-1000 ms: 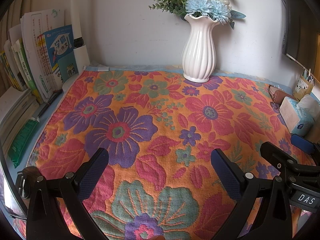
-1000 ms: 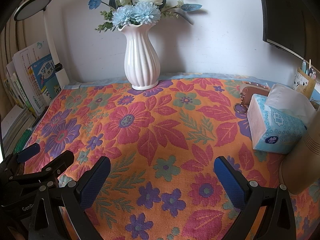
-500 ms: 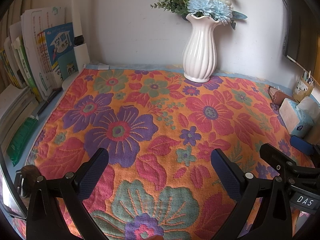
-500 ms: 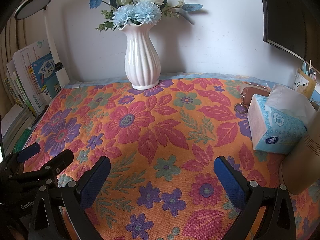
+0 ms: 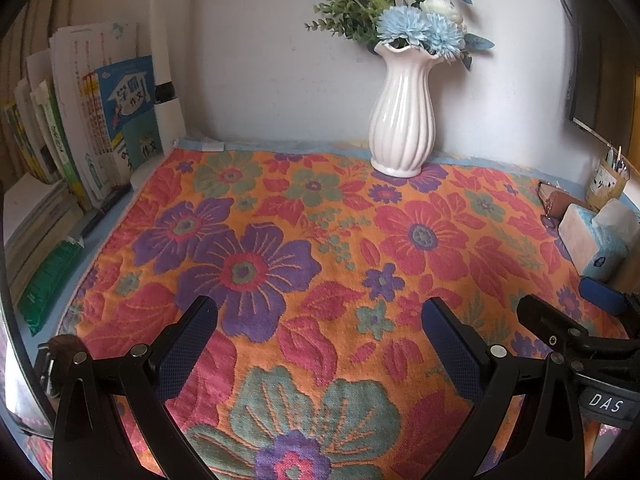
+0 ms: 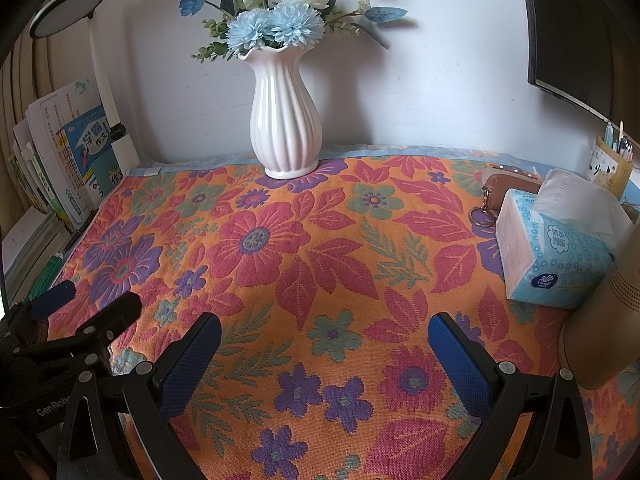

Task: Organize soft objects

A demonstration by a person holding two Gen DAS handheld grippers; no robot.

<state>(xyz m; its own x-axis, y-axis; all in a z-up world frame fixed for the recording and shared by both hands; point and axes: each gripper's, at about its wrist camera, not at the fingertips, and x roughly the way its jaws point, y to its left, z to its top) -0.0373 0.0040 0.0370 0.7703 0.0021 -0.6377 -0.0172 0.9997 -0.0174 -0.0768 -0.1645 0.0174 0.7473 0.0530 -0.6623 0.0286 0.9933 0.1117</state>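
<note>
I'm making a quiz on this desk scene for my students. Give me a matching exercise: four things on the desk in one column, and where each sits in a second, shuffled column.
Things:
1. white vase
2. tissue pack
3. books
4. brown pouch

Places:
A. standing along the left edge, beside the floral cloth
B. at the back wall, on the cloth's far edge
C. on the right side of the cloth, nearer the camera
D. just behind the tissue pack, key ring lying on the cloth

Pairs: 1-B, 2-C, 3-A, 4-D
</note>
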